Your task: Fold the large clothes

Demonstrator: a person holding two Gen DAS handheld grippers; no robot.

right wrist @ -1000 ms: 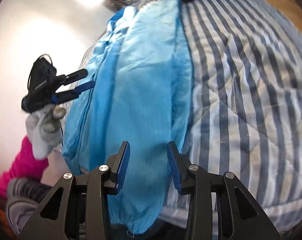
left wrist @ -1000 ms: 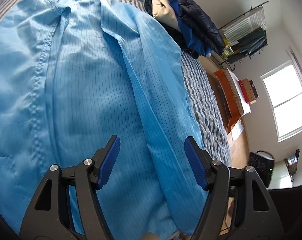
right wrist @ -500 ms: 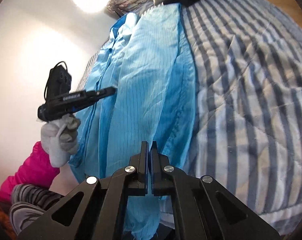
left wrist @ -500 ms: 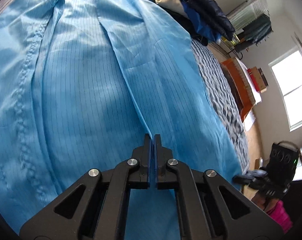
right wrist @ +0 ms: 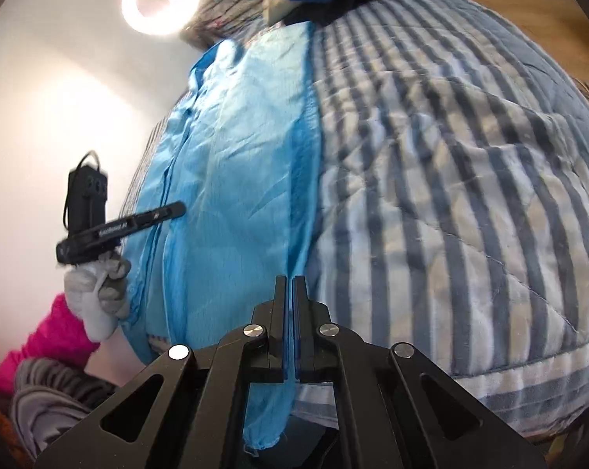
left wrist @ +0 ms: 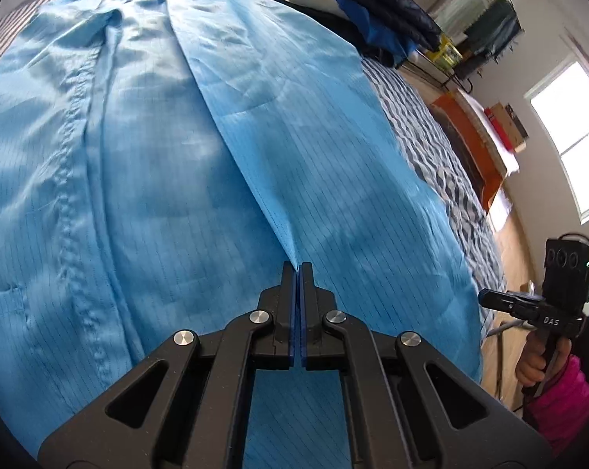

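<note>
Across the striped bed (right wrist: 470, 179) a large light-blue coat (left wrist: 146, 179) lies spread flat, collar toward 12 o'clock in the left wrist view. The left gripper (left wrist: 296, 269) has its fingers closed on the edge of the front panel that runs down the middle of the coat. The right gripper (right wrist: 289, 281) has its fingers closed on the coat's side edge near the hem, where the cloth droops over the foot of the bed at 6 o'clock.

Judging from these two pinches, the step in hand is the first lengthwise fold. The next move likely calls for lifting both held points together and carrying them across toward the far side seam, keeping the cloth taut between them so it lands without a ridge.

Open quilt lies at 3 o'clock of the coat in the right wrist view, giving room to swing. A heap of dark clothes (left wrist: 357, 4) sits at 1 o'clock, touching the coat's shoulder, so the top end is tighter.
</note>
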